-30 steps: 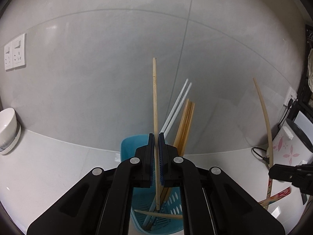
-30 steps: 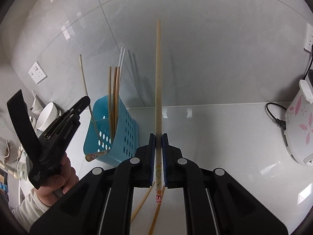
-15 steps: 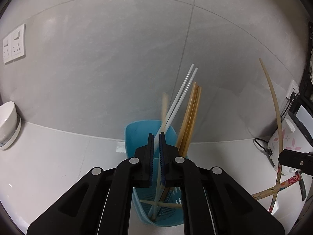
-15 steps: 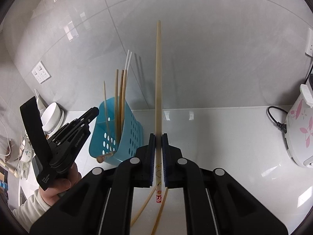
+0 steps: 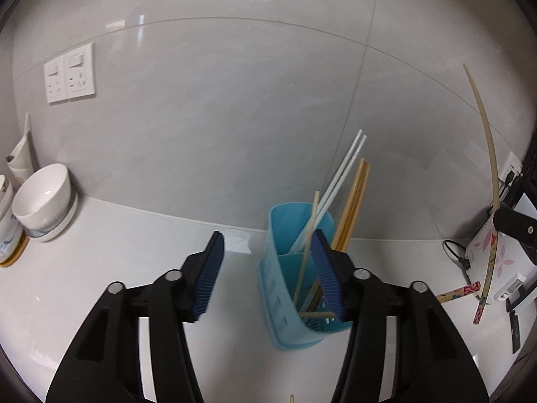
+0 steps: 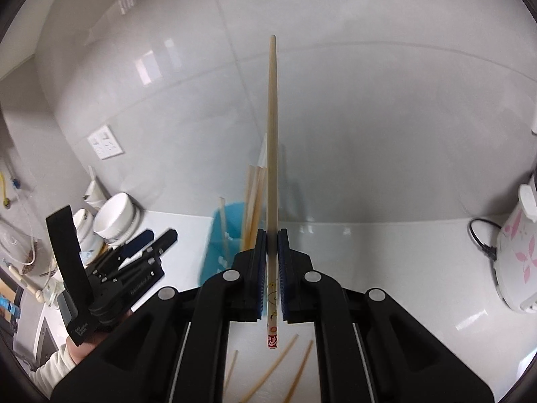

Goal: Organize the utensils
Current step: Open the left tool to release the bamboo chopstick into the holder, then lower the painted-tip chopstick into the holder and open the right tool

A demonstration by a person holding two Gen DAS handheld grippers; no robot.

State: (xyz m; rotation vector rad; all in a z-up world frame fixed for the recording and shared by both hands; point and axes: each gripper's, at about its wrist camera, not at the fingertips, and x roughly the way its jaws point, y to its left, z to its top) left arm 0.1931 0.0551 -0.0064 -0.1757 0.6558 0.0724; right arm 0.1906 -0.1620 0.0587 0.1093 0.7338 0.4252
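Note:
A blue plastic utensil basket (image 5: 285,288) stands on the white counter and holds white chopsticks (image 5: 339,181), brown chopsticks (image 5: 354,201) and a pale wooden chopstick (image 5: 307,248). My left gripper (image 5: 268,265) is open and empty, its right finger against the basket's rim. My right gripper (image 6: 272,262) is shut on a long pale chopstick (image 6: 272,141) with a patterned end, held upright. The basket shows blurred behind that chopstick in the right wrist view (image 6: 228,235). The left gripper also shows there (image 6: 147,245).
A white bowl (image 5: 43,198) on a saucer sits at the left by wall sockets (image 5: 68,74). A white floral cooker (image 6: 517,262) with a black cord stands at the right. Several loose chopsticks (image 6: 278,369) lie on the counter below my right gripper.
My left gripper let go of the pale chopstick, which dropped into the basket, then opened wide and drew back to the left. My right gripper moved left toward the basket with its chopstick.

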